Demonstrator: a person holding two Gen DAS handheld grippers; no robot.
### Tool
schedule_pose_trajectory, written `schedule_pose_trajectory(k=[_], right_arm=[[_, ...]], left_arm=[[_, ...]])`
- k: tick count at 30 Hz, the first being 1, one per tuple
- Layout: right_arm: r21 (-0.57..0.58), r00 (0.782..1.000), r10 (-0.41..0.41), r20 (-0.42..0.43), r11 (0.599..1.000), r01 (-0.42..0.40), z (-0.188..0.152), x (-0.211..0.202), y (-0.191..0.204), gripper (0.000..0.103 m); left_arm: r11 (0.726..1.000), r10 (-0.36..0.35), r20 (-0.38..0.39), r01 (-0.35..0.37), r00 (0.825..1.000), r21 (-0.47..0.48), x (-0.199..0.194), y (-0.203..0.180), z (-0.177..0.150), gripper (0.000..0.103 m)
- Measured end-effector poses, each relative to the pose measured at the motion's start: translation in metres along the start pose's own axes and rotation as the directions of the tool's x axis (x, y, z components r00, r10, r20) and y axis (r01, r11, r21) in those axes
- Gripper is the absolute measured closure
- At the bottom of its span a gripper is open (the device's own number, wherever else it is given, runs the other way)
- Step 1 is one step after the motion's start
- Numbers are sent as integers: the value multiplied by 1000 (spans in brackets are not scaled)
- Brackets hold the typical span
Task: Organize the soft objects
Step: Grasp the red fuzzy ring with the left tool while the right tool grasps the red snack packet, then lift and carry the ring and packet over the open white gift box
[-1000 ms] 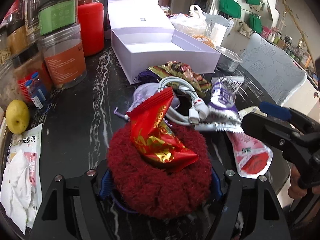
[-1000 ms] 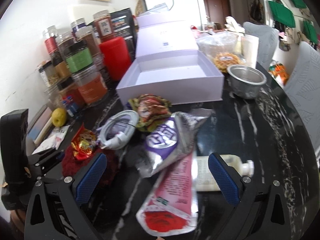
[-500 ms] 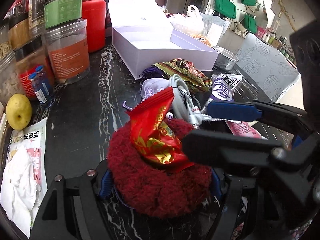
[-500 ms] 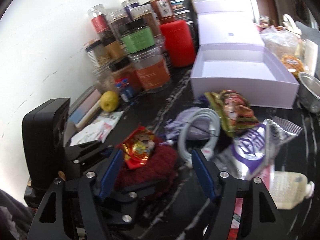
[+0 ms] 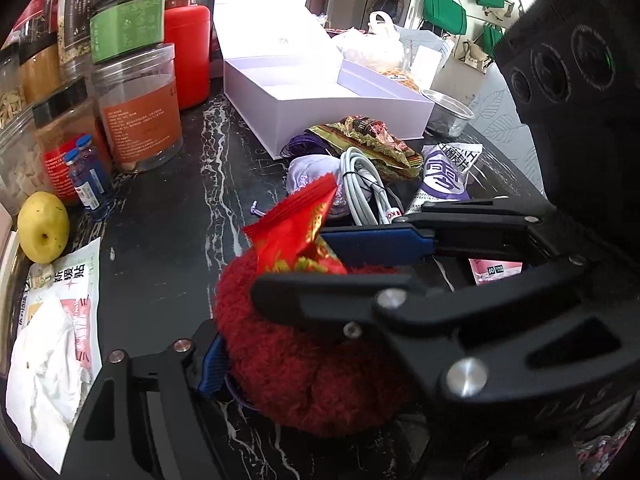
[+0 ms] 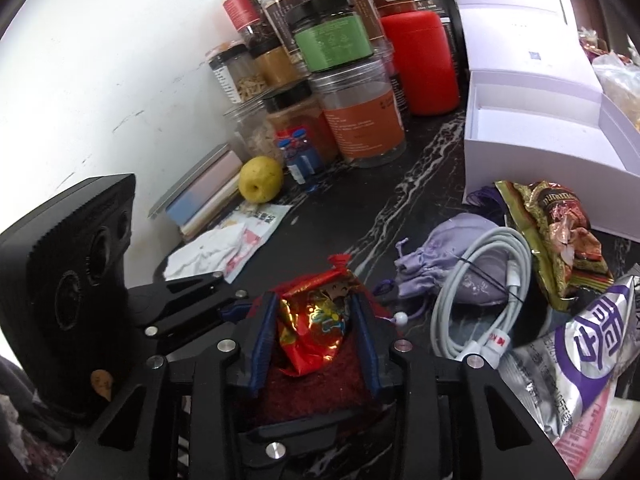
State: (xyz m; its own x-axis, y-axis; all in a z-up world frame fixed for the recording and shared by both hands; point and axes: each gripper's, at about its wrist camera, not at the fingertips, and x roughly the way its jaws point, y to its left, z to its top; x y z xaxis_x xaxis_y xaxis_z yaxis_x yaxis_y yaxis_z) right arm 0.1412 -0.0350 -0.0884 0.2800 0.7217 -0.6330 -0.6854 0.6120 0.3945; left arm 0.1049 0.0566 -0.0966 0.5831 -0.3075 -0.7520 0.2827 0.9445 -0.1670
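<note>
A dark red fuzzy soft object (image 5: 304, 364) sits between the fingers of my left gripper (image 5: 308, 364), which is shut on it. A red foil snack packet (image 5: 298, 236) lies on top of it. My right gripper (image 6: 316, 320) has come in from the right and its blue pads (image 6: 264, 340) are closed on the packet (image 6: 316, 328). A lilac drawstring pouch (image 6: 436, 256) lies on the black marble table (image 6: 352, 216) just beyond, under a coiled white cable (image 6: 480, 292).
An open white box (image 6: 540, 128) stands at the back. Jars (image 6: 356, 112) and a red canister (image 6: 420, 64) line the left wall. A yellow fruit (image 6: 260, 179), paper sachets (image 5: 52, 328), snack bags (image 6: 560, 232) and a metal bowl (image 5: 448, 116) lie around.
My right gripper swung left over the pile to the red fuzzy object and closed its pads on the red foil packet. The left gripper kept its hold on the fuzzy object.
</note>
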Motion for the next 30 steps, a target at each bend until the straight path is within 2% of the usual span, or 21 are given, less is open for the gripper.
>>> schedule_pose_trajectory(k=[3,10,15,30], right_arm=[[35,1000,5,28,999,-6,-1,-8,-4,70],[125,992,-31,123,992,16,-6,-39,-17,70],[164,977,-113,183,983,83,-14,-68,-26,70],[261,947,-219,237,953,155,-43,-117,-44,70]], left_arm=[[1000,-16,0,16,1000,-10,-1,1,1,28],[999,-17,4,17,1000,39,-2,-11,3,28],[999,-28,0,28,1000,41,-2,-16,6,28],[997,-44,68,39,997,65,-18,-43,26,28]])
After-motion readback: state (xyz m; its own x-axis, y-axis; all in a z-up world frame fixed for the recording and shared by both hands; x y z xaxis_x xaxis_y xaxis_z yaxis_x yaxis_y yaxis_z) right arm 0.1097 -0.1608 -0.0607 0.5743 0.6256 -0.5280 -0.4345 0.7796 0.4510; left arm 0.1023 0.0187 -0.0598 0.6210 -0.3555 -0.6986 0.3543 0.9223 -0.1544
